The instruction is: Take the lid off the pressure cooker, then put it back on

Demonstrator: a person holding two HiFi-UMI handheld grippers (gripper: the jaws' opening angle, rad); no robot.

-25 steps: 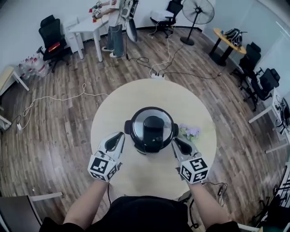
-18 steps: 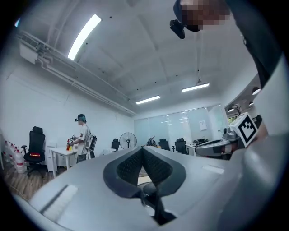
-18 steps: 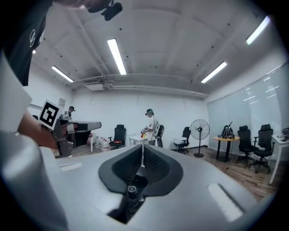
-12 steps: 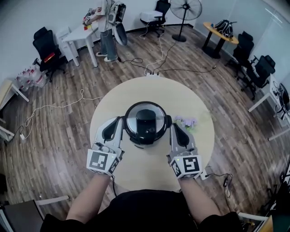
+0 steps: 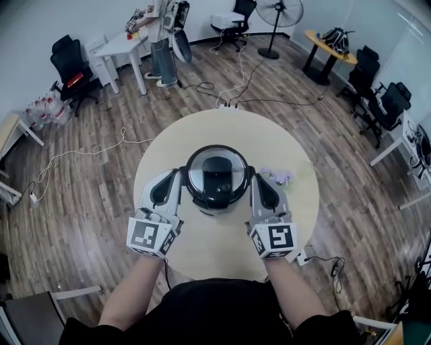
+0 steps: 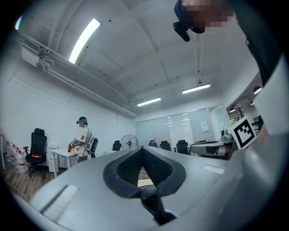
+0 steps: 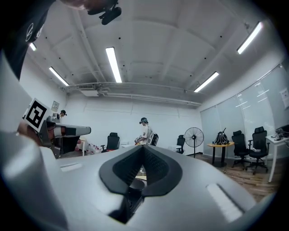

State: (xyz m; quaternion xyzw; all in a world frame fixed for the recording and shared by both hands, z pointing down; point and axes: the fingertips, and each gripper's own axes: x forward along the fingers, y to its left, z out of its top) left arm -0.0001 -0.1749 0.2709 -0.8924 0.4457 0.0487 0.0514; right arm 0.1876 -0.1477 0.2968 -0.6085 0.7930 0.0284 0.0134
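Observation:
A black pressure cooker point(image 5: 217, 176) with a shiny lid and a black top handle stands in the middle of the round pale table point(image 5: 296, 222). In the head view my left gripper point(image 5: 178, 174) is beside its left side and my right gripper point(image 5: 254, 176) beside its right side. Both have their tips by the cooker's rim. Each one's jaws meet at the tips in the left gripper view point(image 6: 143, 149) and the right gripper view point(image 7: 143, 146), with nothing clamped between them. Both point level across the room, and neither gripper view shows the cooker clearly.
A small purple flower ornament point(image 5: 279, 178) lies on the table just right of the cooker. On the floor behind the table are a power strip point(image 5: 225, 104) and cables. A person point(image 5: 161, 40) stands at a white desk at the back, near a fan point(image 5: 283, 13) and office chairs.
Both grippers have risen from low near the table's front edge and moved forward to flank the cooker. Their tips have closed in beside it. The cooker's lid stays on.

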